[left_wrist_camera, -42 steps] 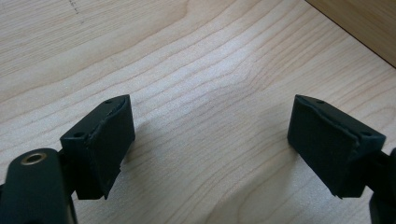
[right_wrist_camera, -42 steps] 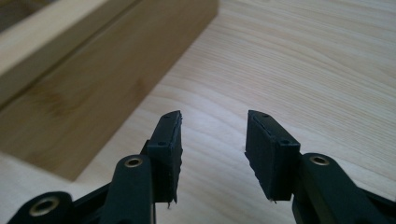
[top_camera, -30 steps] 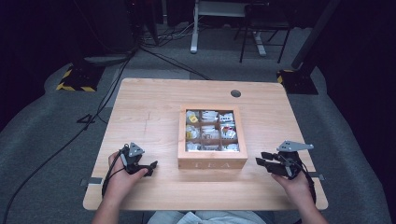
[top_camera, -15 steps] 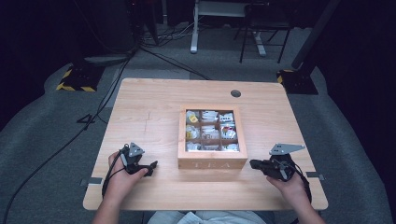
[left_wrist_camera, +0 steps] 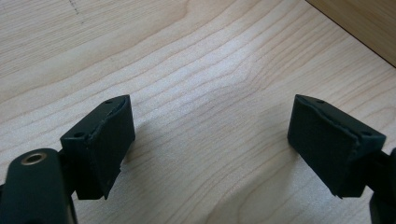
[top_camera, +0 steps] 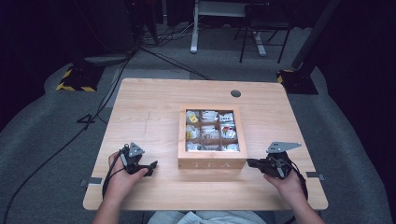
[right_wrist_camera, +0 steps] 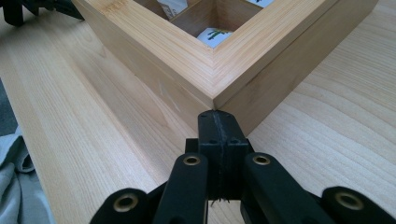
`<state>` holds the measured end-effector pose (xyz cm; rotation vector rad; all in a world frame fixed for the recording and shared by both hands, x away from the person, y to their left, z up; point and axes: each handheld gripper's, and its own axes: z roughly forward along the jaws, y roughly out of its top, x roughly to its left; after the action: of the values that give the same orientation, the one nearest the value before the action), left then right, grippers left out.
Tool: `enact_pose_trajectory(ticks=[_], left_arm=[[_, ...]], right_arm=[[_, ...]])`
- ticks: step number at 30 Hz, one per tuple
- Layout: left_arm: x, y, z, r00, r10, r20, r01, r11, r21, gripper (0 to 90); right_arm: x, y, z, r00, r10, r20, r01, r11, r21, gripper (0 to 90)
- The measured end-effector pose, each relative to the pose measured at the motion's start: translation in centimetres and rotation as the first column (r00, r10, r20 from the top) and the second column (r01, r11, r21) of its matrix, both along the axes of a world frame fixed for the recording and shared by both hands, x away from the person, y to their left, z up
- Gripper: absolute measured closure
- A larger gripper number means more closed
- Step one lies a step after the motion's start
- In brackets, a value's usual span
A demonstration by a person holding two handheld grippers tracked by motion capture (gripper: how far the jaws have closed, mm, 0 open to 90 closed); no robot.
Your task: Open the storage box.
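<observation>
A wooden tea box [top_camera: 212,158] with several compartments of tea bags [top_camera: 210,131] stands mid-table. My right gripper [top_camera: 251,163] lies low on the table with its tips at the box's near right corner. In the right gripper view the two jaws [right_wrist_camera: 218,122] are pressed together just before that corner [right_wrist_camera: 212,88]; they have just been closing, with nothing between them. My left gripper [top_camera: 152,167] rests on the table left of the box. Its jaws [left_wrist_camera: 210,126] stand wide apart over bare wood, holding nothing.
The light wooden table [top_camera: 154,112] has a round cable hole [top_camera: 236,93] at the back right. Bare wood surrounds the box on all sides. Cables and chair legs [top_camera: 259,42] are on the dark floor beyond the far edge.
My right gripper has slid left up to the box's near right corner and its jaws have closed. The left gripper has stayed put.
</observation>
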<state>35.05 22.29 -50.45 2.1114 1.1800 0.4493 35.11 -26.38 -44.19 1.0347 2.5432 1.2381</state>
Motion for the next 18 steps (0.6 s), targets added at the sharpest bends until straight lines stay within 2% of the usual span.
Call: enact_pose_trajectory(ticks=[8, 9, 10, 11, 15, 18], left_arm=[[0.0, 0.0, 0.0, 1.0000, 0.000, 0.000, 0.000, 1.0000, 0.000, 15.4], [0.0, 0.0, 0.0, 1.0000, 0.000, 0.000, 0.000, 1.0000, 0.000, 15.4], [0.0, 0.0, 0.0, 1.0000, 0.000, -0.001, 0.000, 1.0000, 0.000, 15.4], [0.0, 0.0, 0.0, 1.0000, 0.000, 0.000, 0.000, 1.0000, 0.000, 15.4], [0.0, 0.0, 0.0, 1.0000, 0.000, 0.000, 0.000, 1.0000, 0.000, 15.4], [0.0, 0.0, 0.0, 1.0000, 0.000, 0.000, 0.000, 1.0000, 0.000, 15.4]], right_arm=[[-0.2, 0.3, 0.0, 0.9999, 0.011, -0.009, -0.011, 0.9998, 0.016, 89.8], [-0.4, 0.3, 0.4, 0.9998, 0.013, 0.013, -0.014, 0.9986, 0.051, 89.7], [-0.4, 0.3, 0.4, 0.9998, 0.013, 0.013, -0.014, 0.9986, 0.051, 89.7], [-0.5, 0.3, 1.3, 0.9995, -0.008, 0.031, 0.006, 0.9971, 0.075, 89.8], [-0.5, 0.3, 1.4, 0.9996, -0.017, 0.021, 0.016, 0.9977, 0.066, 89.8], [-0.5, 0.1, 0.6, 0.9998, -0.019, -0.001, 0.019, 0.9988, 0.044, 89.8]])
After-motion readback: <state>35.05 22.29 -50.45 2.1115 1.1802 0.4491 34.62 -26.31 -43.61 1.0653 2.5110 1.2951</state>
